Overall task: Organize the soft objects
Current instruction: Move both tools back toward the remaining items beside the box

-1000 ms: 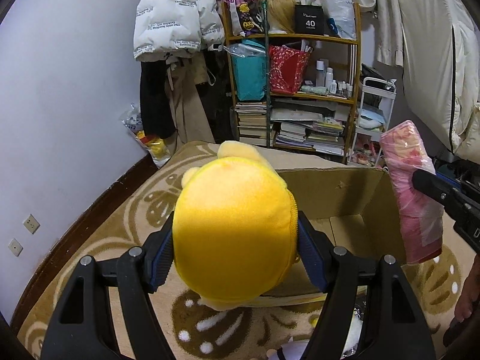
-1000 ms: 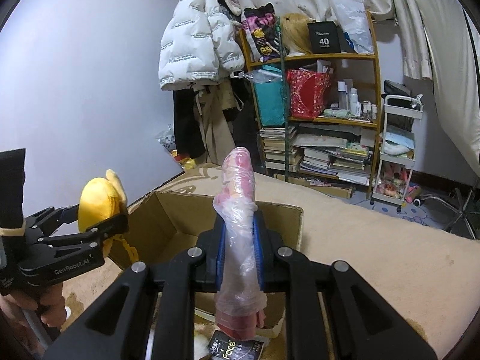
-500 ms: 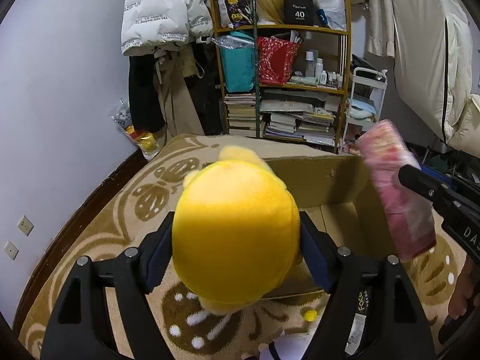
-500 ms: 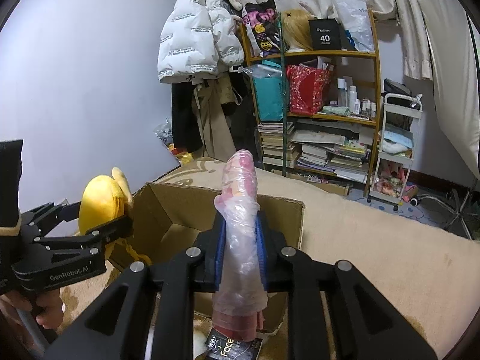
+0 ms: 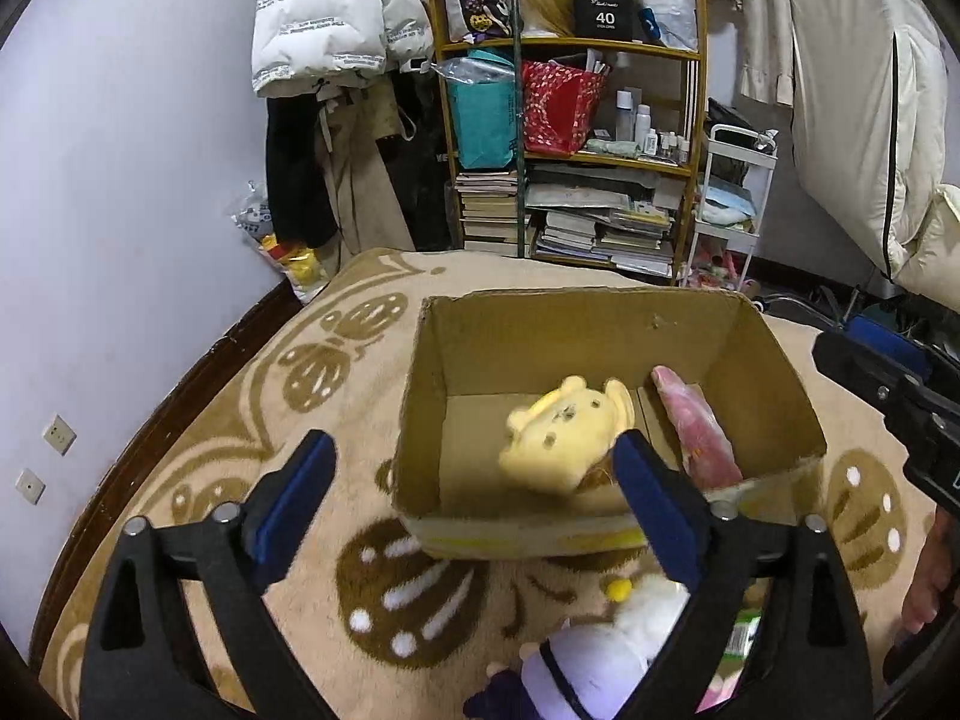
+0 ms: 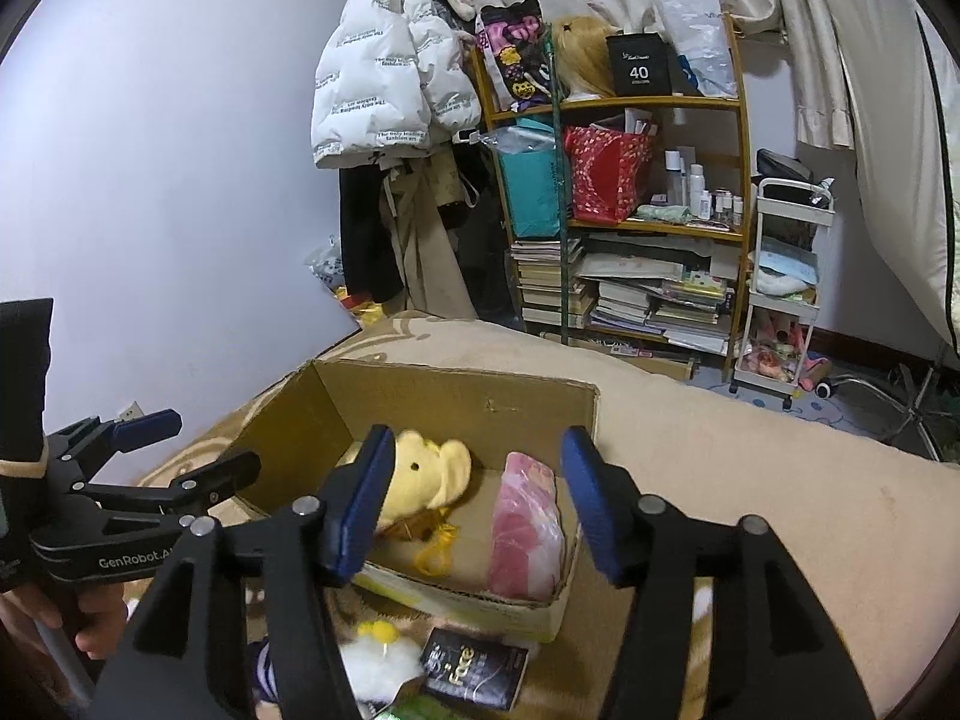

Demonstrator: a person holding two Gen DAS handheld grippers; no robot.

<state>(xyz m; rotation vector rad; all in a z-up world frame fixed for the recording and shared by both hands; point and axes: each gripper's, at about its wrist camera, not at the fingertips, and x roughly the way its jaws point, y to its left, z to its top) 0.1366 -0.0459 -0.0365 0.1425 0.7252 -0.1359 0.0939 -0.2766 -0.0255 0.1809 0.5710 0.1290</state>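
Note:
An open cardboard box [image 5: 576, 324] [image 6: 456, 387] stands on the patterned rug. A yellow plush toy [image 5: 564, 438] [image 6: 426, 477] lies inside it on the left. A pink item wrapped in clear plastic [image 5: 696, 438] [image 6: 528, 528] lies inside on the right. My left gripper [image 5: 471, 498] is open and empty, just in front of the box's near wall. It also shows at the left of the right wrist view [image 6: 198, 450]. My right gripper [image 6: 474, 498] is open and empty above the box's near edge. Part of it shows at the right of the left wrist view [image 5: 888, 390].
A white and purple plush [image 5: 594, 654] [image 6: 384, 660], a black packet [image 6: 474, 666] and other small items lie on the rug in front of the box. A cluttered shelf [image 5: 576, 138], hanging coats [image 5: 336, 90] and a white cart [image 5: 729, 210] stand behind.
Both grippers have opened. The yellow plush has dropped from the left gripper and the pink wrapped item from the right gripper into the box. Both views now tilt further down onto the box.

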